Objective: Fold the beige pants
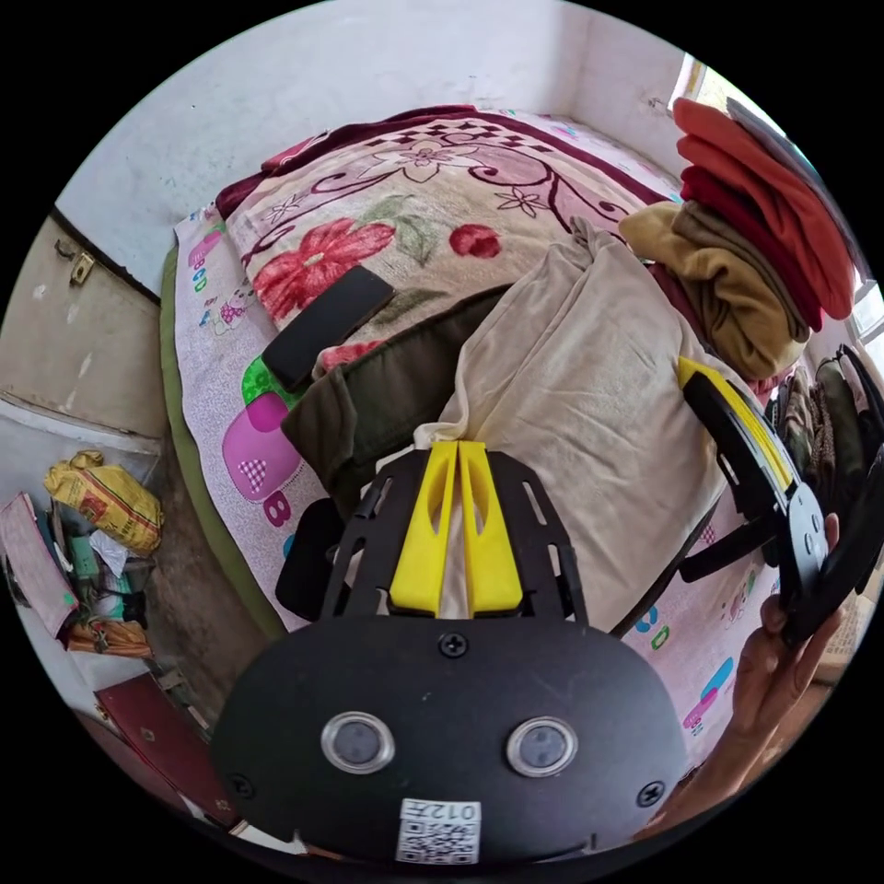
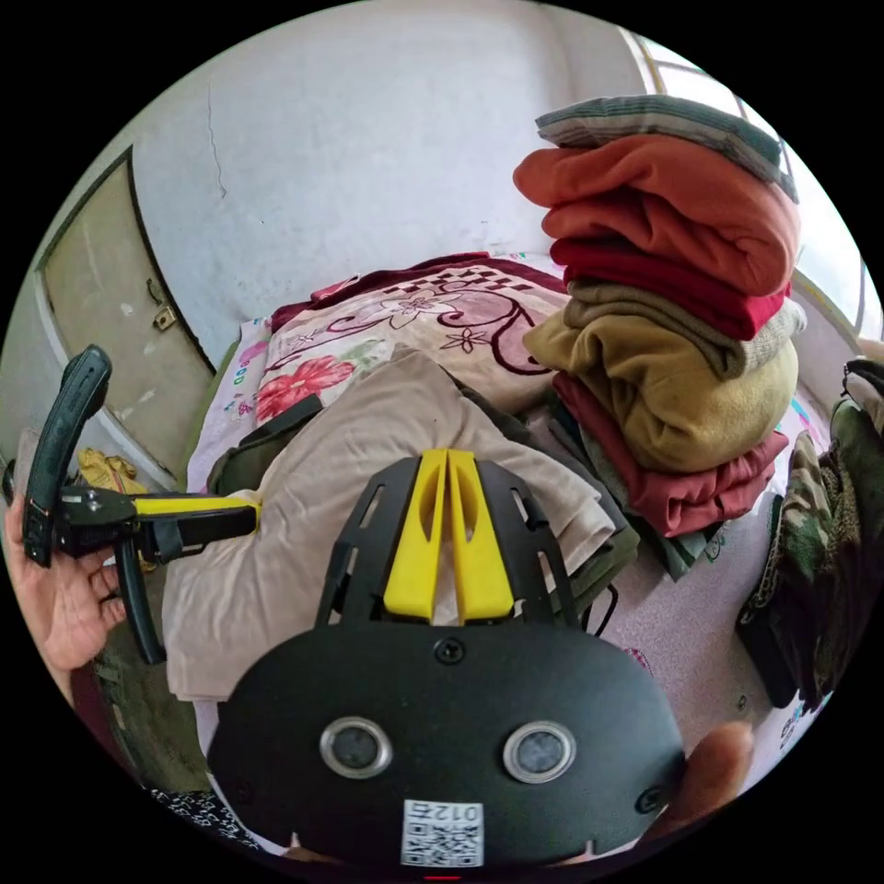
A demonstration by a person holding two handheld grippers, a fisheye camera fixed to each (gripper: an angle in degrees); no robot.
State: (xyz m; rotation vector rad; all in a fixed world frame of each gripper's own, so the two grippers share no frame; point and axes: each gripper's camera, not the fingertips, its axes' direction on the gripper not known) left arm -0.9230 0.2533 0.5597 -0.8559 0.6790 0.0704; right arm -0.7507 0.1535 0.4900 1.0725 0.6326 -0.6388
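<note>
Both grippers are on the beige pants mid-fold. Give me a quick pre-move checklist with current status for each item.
1. Left gripper shut on the beige pants: ok, cloth is pinched at the jaw tips.
2. Right gripper shut on the pants: cannot tell; its jaws are shut over the cloth, but the pinch itself is hidden.
3. Pants doubled over flat: ok, with some wrinkles.
4. Olive garment under the pants free of both grips: cannot tell.
5. Black phone away from the pants: ok, it lies apart on the floral blanket.
6. Clothes stack beside the pants: not ok, it stands close and tall.
</note>
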